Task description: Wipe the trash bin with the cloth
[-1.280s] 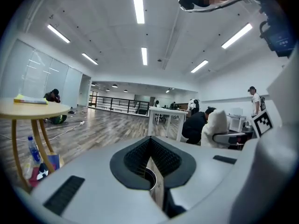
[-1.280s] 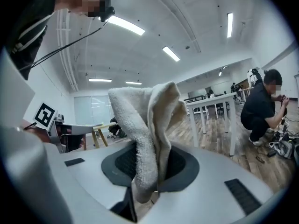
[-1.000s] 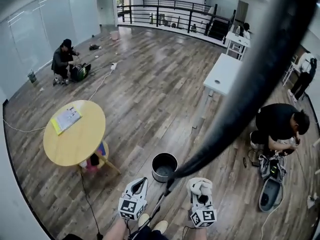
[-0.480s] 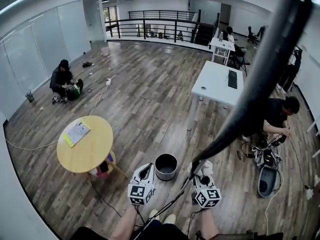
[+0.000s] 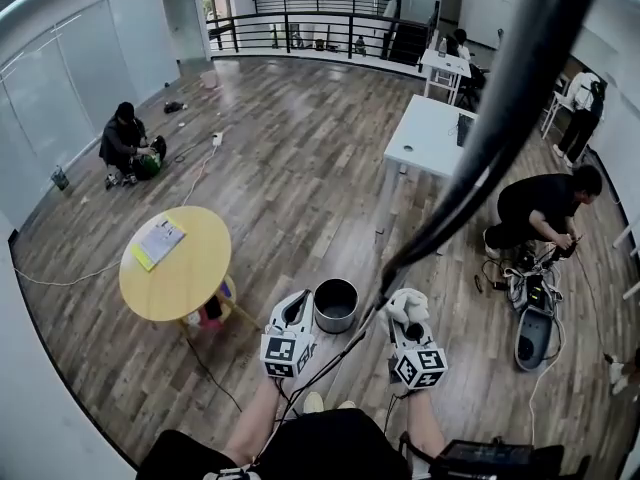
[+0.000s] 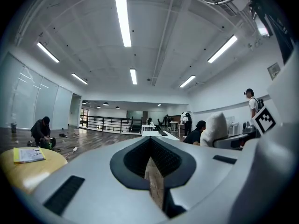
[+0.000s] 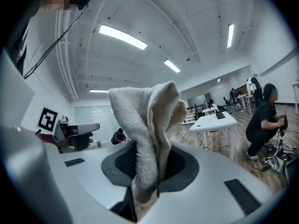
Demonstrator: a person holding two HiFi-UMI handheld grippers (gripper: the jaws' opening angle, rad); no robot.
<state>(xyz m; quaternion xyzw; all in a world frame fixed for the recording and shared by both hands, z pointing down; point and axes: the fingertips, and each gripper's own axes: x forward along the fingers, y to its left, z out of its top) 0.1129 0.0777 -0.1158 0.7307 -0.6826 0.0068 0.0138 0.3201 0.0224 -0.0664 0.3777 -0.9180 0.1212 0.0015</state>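
The trash bin (image 5: 335,305), a dark round metal pail, stands upright on the wood floor just in front of the person's feet. My left gripper (image 5: 297,306) is held close to its left side, jaws shut with nothing in them, as the left gripper view (image 6: 152,164) confirms. My right gripper (image 5: 404,313) is held to the right of the bin and is shut on a cream terry cloth (image 5: 405,301). In the right gripper view the cloth (image 7: 149,125) rises in a bunch out of the right gripper (image 7: 147,171). Neither gripper touches the bin.
A round yellow table (image 5: 185,273) with a booklet (image 5: 158,241) stands to the left. Beyond the bin is a white desk (image 5: 430,138). One person (image 5: 545,208) crouches over gear at the right, another (image 5: 125,138) at the far left. A thick black cable (image 5: 480,158) hangs across the view.
Both grippers have risen from near the feet to either side of the bin. The cloth has stayed in the right gripper. The head view has shifted a little.
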